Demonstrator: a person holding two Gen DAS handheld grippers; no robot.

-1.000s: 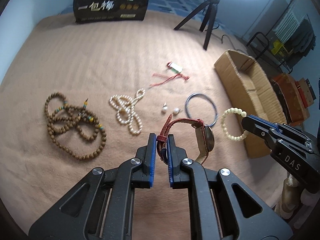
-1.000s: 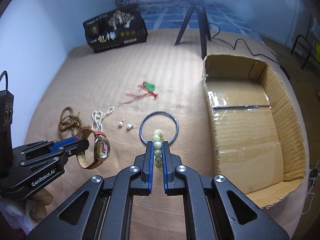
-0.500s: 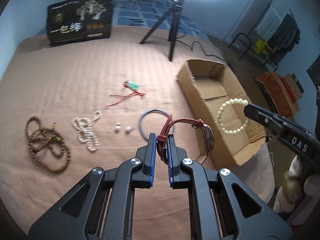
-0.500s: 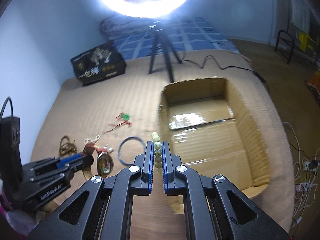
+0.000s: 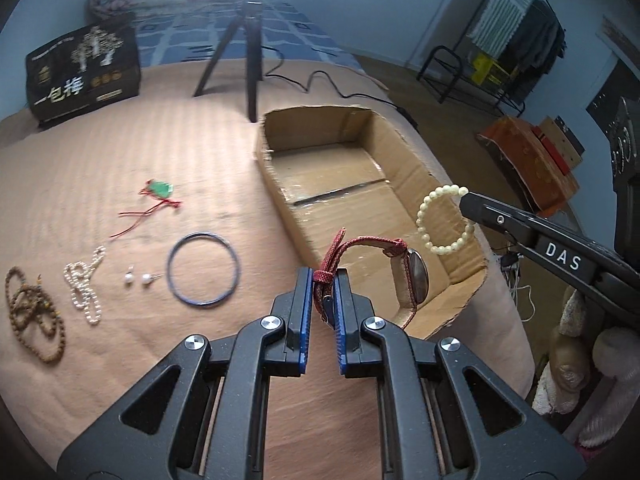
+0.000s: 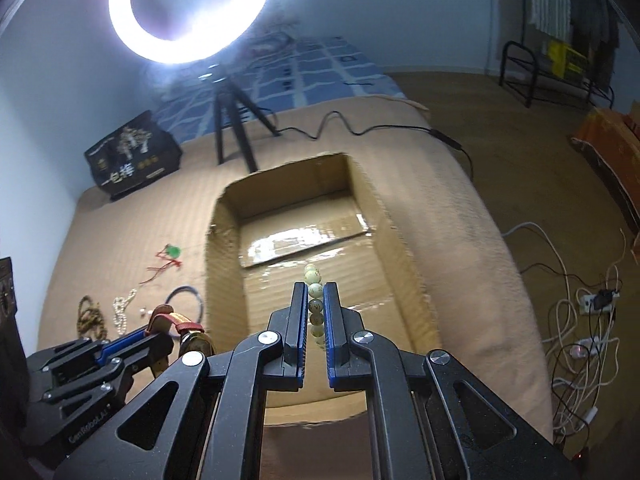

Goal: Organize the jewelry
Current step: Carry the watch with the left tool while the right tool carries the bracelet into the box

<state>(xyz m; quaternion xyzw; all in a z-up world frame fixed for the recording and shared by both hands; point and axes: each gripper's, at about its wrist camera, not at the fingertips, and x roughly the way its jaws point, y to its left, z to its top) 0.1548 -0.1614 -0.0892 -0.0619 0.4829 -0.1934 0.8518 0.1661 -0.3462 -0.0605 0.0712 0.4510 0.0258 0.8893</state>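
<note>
My left gripper (image 5: pixel 323 276) is shut on the red strap of a wristwatch (image 5: pixel 414 276), held in the air at the near left corner of an open cardboard box (image 5: pixel 404 168). My right gripper (image 6: pixel 314 290) is shut on a pale green bead bracelet (image 5: pixel 430 222), held above the box (image 6: pixel 224 216). The bracelet beads (image 6: pixel 314 288) show between its jaws. On the tan cloth lie a blue bangle (image 5: pixel 203 268), two pearl earrings (image 5: pixel 138 279), a pearl strand (image 5: pixel 84 288), a brown bead necklace (image 5: pixel 34 316) and a green pendant on red cord (image 5: pixel 160 190).
A tripod (image 5: pixel 244 52) with a ring light (image 6: pixel 192 8) stands behind the box. A black printed box (image 5: pixel 82 74) sits at the far left. The bed edge drops off right of the cardboard box, with cables (image 6: pixel 580 312) on the floor.
Both grippers have risen and moved right toward the box with their loads. The right gripper now hangs over the box's inside; the left one is nearer its corner.
</note>
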